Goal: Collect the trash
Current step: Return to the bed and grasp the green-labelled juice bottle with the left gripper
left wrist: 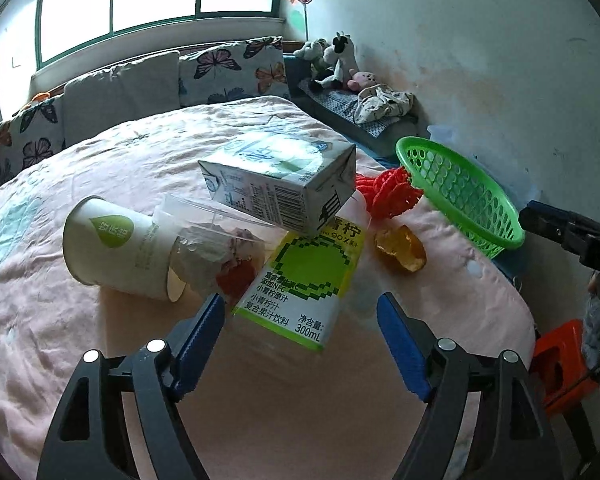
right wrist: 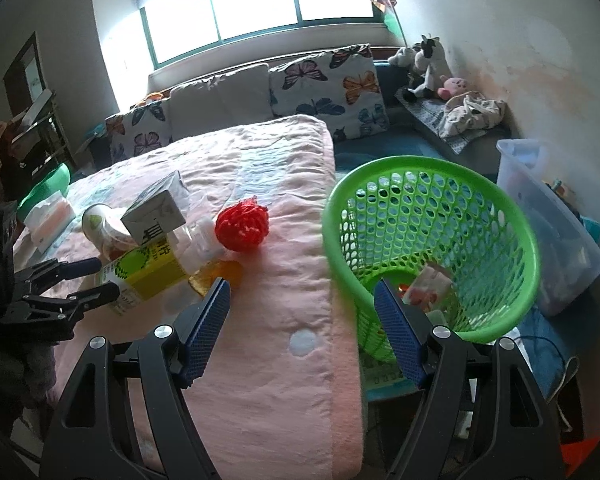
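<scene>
The left claw (left wrist: 300,340) hangs spread around the base of the juice bottle (left wrist: 304,280) lying on the bed (left wrist: 100,360), pads not touching. Looks empty, light, slick plastic; best pinched across its labelled middle. The right claw (right wrist: 302,328) gapes empty beside the green basket (right wrist: 432,240).

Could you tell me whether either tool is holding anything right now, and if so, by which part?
Nothing is held. The left tool stands open around the juice bottle's base; the right tool is open and empty.
</scene>
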Tool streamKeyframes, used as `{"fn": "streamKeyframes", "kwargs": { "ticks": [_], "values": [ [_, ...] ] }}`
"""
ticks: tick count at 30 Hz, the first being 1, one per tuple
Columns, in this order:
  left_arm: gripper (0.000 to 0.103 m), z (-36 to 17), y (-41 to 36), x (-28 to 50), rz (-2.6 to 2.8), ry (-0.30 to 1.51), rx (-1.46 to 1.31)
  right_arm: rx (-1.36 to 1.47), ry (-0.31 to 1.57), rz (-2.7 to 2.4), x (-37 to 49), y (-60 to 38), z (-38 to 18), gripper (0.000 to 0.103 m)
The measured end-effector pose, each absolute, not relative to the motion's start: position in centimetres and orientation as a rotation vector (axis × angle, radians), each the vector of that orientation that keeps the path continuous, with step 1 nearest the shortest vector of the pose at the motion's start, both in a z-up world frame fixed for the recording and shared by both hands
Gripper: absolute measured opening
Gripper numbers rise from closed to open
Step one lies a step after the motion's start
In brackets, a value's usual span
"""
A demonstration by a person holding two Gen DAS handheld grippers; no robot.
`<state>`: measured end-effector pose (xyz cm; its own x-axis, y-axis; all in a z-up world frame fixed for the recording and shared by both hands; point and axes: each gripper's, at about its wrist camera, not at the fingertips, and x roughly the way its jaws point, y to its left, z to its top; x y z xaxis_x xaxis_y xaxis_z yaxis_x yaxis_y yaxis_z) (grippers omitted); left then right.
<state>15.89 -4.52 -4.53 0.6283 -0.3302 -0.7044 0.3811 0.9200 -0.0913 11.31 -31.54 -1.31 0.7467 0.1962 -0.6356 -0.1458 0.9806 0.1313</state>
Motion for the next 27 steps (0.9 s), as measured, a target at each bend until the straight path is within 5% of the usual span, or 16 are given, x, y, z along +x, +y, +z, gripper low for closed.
{"fn": "streamKeyframes", "kwargs": {
  "ticks": [19,24,27],
  "values": [
    [0.075,-6.8,-4.1,16.0,-0.440,0.806,0.093,0.066,0.723,0.208,11.7,-30.2,-1.8,0.074],
    [0.060,-7.0,-4.2,15.8,-0.417,0.811,0.114,0.066,0.729,0.215,11.9,-29.8,-2.0,0.074],
    [0.059,-6.7,-4.3,15.4,-0.401,0.803,0.112,0.065,0.729,0.220,11.9,-29.7,-1.9,0.074]
  ]
}}
